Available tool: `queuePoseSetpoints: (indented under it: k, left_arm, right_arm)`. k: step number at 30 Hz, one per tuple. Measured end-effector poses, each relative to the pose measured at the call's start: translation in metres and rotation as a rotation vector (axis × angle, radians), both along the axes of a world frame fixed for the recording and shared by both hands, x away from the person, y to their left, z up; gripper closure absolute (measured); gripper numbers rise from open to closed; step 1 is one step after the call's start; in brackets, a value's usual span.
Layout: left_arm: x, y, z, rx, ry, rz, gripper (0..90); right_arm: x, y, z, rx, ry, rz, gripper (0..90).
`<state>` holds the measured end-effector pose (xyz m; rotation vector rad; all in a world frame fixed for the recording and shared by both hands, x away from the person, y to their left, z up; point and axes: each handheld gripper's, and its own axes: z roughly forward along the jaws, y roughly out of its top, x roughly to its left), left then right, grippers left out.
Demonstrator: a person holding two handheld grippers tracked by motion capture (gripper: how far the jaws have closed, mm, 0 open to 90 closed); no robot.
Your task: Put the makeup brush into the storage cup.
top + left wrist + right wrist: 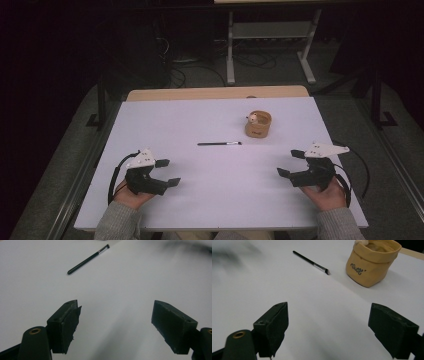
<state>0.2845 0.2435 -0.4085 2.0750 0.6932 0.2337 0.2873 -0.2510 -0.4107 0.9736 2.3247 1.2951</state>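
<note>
Item: your left gripper (168,173) and right gripper (288,163), lower frame, gaped wide, empty, flanking the centre brush (219,144), likely poised for pickup.

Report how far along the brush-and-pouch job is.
Nothing looks done yet: the makeup brush lies flat on the white table, apart from the tan pouch. In hand: nothing; the left gripper and right gripper rest open near the table's front edge. Left, probably: picking up the brush and putting it into the pouch.

A white table (150,130) carries a thin brush (219,144) and a tan pouch (258,125).
</note>
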Motion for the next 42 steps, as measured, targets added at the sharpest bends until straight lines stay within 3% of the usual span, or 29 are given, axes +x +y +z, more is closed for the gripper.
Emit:
queuePoseSetpoints:
  k: [18, 29, 36, 38, 42]
  left_arm:
    - [-0.001, -0.01, 0.002, 0.031, -0.009, -0.028, 22.4]
    - [0.005, -0.025, 0.01, 0.067, 0.014, -0.067, 25.4]
    - [0.022, -0.029, 0.02, 0.125, 0.03, -0.1, 25.1]
    - [0.03, -0.03, 0.022, 0.118, 0.048, -0.109, 24.6]
    - [0.051, -0.035, 0.027, 0.175, 0.063, -0.129, 24.9]
  right_arm:
    - [-0.002, -0.005, 0.001, 0.023, 0.007, -0.01, 15.3]
    - [-0.002, -0.007, 0.0, 0.029, 0.004, -0.015, 15.4]
    - [-0.001, -0.006, -0.002, 0.024, 0.009, -0.015, 15.4]
    - [-0.003, -0.005, -0.001, 0.022, 0.005, -0.016, 15.4]
    - [-0.002, -0.005, -0.002, 0.017, 0.008, -0.018, 15.4]
